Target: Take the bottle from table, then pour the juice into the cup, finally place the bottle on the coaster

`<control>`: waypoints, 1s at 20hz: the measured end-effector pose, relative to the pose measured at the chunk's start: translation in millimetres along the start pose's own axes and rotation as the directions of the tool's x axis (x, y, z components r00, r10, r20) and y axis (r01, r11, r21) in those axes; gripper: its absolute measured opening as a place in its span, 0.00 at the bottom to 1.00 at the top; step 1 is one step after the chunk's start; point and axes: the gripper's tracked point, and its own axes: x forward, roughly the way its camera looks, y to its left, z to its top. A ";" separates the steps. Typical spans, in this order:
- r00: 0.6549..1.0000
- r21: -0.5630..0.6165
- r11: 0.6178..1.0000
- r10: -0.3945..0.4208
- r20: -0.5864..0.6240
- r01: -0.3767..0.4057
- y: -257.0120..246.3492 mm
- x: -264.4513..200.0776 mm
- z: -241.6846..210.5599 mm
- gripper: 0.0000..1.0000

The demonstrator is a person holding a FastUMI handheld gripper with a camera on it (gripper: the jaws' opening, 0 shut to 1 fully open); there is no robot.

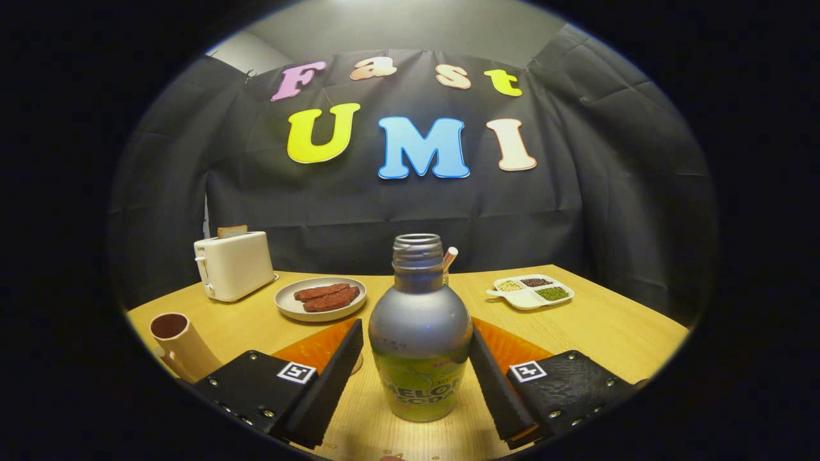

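The bottle (419,333) stands upright between my fingers, silver above and green-labelled below, its neck uncapped. My gripper (417,326) is shut on the bottle, one finger against each side of its widest part. Its base looks level with the wooden table (615,333); I cannot tell whether it rests there or is lifted slightly. The orange coaster (314,349) lies just beyond the fingertips, behind the bottle and partly hidden by it. The beige cup (182,346), dark inside, stands left of my left finger (333,378).
A white toaster (234,266) with a slice in it sits at the back left. Beside it lies a grey plate (320,298) of brownish strips. A white divided dish (532,291) of grains sits back right. A striped stick (450,256) pokes up behind the bottle neck.
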 end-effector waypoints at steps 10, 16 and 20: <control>0.997 -0.136 0.991 -0.002 -0.077 -0.009 14.3 -15.5 31.2 0.77; 0.997 -0.392 0.917 0.061 -0.050 -0.076 55.2 -42.6 83.2 0.76; 0.994 -0.497 0.862 0.069 -0.084 -0.102 76.8 -50.1 84.7 0.77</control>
